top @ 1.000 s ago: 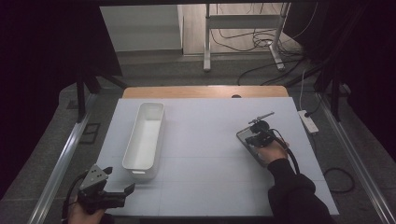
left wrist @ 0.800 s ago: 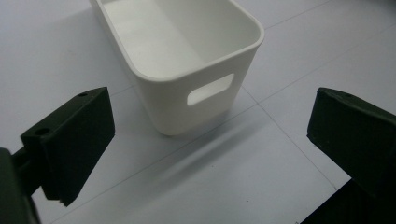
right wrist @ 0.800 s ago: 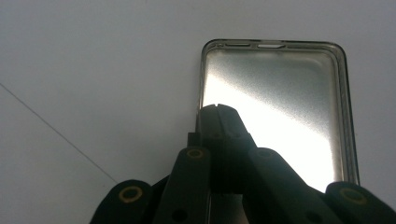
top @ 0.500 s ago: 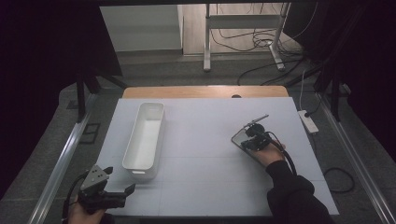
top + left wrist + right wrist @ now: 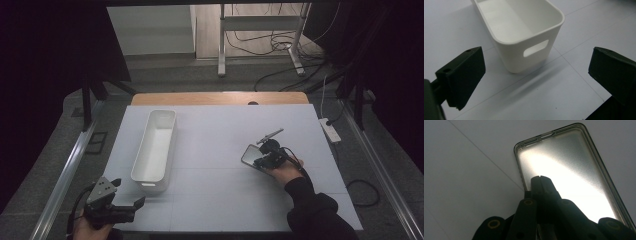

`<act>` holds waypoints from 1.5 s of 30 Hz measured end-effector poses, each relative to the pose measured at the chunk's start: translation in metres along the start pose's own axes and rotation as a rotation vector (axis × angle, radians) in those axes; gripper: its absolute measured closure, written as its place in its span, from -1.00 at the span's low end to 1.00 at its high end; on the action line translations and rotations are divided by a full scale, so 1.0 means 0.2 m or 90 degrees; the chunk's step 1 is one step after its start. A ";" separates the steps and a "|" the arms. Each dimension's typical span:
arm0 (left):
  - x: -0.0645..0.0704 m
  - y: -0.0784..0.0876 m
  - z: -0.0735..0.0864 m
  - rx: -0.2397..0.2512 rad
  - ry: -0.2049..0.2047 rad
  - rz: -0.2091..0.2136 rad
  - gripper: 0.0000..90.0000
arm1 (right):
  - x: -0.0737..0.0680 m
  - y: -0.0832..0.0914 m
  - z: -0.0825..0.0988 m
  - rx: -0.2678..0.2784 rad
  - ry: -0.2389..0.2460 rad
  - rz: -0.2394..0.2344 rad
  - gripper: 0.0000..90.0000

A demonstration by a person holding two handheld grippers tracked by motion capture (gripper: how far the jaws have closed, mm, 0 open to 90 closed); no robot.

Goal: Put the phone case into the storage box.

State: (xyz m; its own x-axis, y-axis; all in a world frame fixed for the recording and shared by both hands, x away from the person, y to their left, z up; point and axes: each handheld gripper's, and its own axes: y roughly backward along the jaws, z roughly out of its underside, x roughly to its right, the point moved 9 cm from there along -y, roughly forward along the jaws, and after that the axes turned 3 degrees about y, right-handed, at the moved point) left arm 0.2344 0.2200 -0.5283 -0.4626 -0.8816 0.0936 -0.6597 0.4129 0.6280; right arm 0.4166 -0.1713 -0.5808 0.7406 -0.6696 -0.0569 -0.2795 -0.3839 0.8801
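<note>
High view: right gripper (image 5: 264, 159) low on the right half of the white worktop (image 5: 220, 195), jaws closed over the near part of a translucent phone case (image 5: 251, 155), probably to carry or slide it toward the white bin (image 5: 154, 145) lying well apart to the left. Left gripper (image 5: 131, 206) parked at the near left corner, just short of the bin's end. Left gripper view: jaws spread wide, nothing between them, aimed at the bin's handle-slot end, seemingly ready to steady it. Right gripper view: jaws pinched fully together against the case's hollow, upturned inside (image 5: 564, 167); whether actually gripping its edge or only pressing on it, impossible to tell.
</note>
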 end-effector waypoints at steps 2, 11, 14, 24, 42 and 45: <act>0.00 0.00 0.00 0.000 0.000 0.000 -0.96 | -0.01 0.00 0.01 -0.002 0.004 -0.004 1.00; 0.00 0.00 0.00 -0.001 0.000 0.000 -0.96 | -0.12 0.01 0.05 -0.012 0.024 -0.031 1.00; 0.00 0.00 0.00 -0.001 0.000 0.000 -0.96 | -0.14 0.02 0.06 -0.016 0.033 -0.039 1.00; 0.00 0.00 0.00 -0.001 0.001 0.000 -0.96 | -0.16 0.16 0.12 0.015 0.049 -0.035 1.00; 0.00 -0.01 0.00 -0.005 -0.001 -0.001 -0.95 | -0.14 0.24 0.41 -0.038 0.047 -0.018 0.99; 0.00 -0.01 0.00 -0.005 -0.002 -0.001 -0.95 | -0.11 0.25 0.41 -0.038 0.038 -0.004 0.99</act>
State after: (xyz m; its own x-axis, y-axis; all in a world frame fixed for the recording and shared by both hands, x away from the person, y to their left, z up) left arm 0.2354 0.2188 -0.5288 -0.4627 -0.8820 0.0901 -0.6559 0.4089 0.6345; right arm 0.3368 -0.2276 -0.5750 0.7778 -0.6275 -0.0365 -0.2386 -0.3486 0.9064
